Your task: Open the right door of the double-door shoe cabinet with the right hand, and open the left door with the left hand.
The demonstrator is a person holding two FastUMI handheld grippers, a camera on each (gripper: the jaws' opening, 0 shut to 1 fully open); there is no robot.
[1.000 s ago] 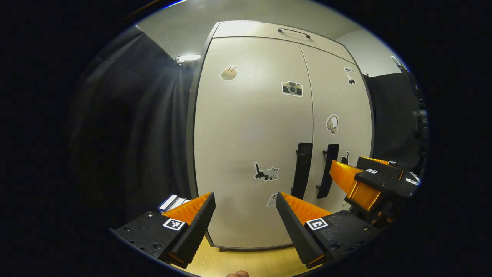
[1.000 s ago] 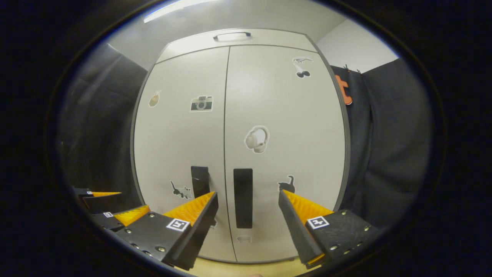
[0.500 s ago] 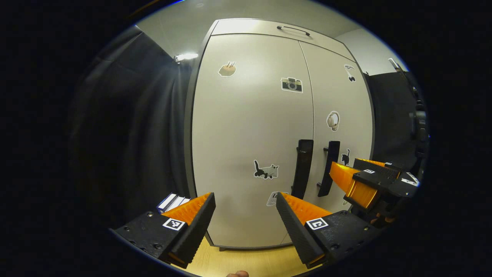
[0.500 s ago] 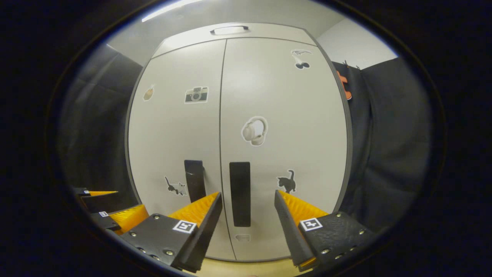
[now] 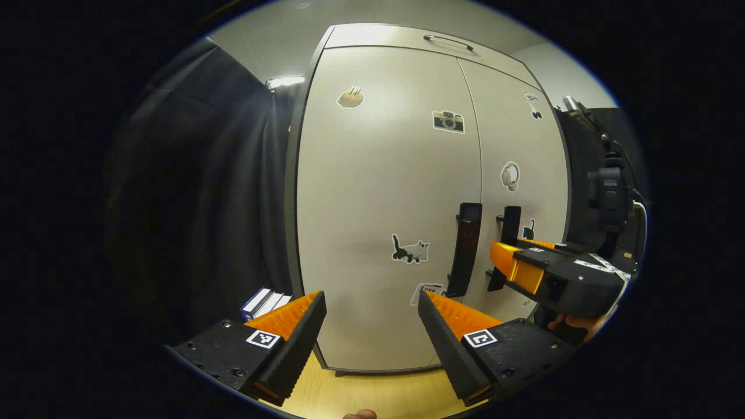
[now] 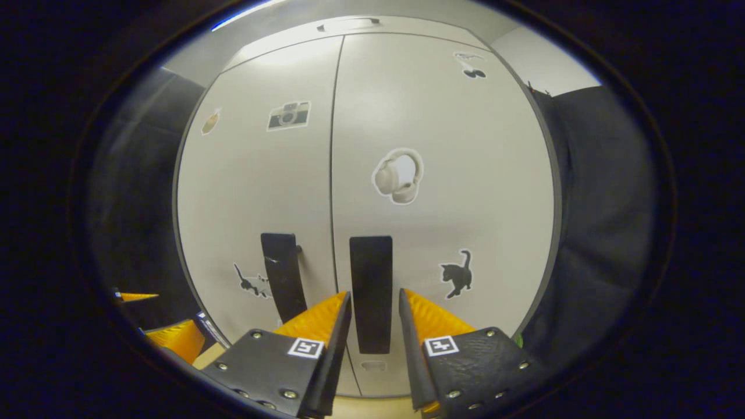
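Left gripper view: left gripper (image 5: 372, 314) at 6 o'clock, fingers wide apart, nothing between them, well short of the cabinet (image 5: 407, 41). Small stack of boxes (image 5: 265, 301) on the floor (image 5: 372, 396) at 7 o'clock by the cabinet's left corner. Left door (image 5: 378, 192) shut, cat sticker (image 5: 411, 250) low on it, camera sticker (image 5: 448, 121) at 1 o'clock. Left handle (image 5: 465, 247) and right handle (image 5: 505, 238) side by side at 3 o'clock, both vertical bars. Right gripper (image 5: 506, 265) comes in at 4 o'clock, its tips at the right handle; touching or not, cannot tell. A hand (image 5: 573, 323) shows under it.

Right gripper view: left door (image 6: 256, 192) and right door (image 6: 442, 174) both shut, seam at 12 o'clock. Left handle (image 6: 282, 276) at 7 o'clock. Right gripper (image 6: 372, 314) at 6 o'clock, fingers narrowed on either side of the right handle (image 6: 371, 285), a sliver of gap each side, not clamped. Headphone sticker (image 6: 398, 177) above centre, black cat sticker (image 6: 457, 273) at 4 o'clock.
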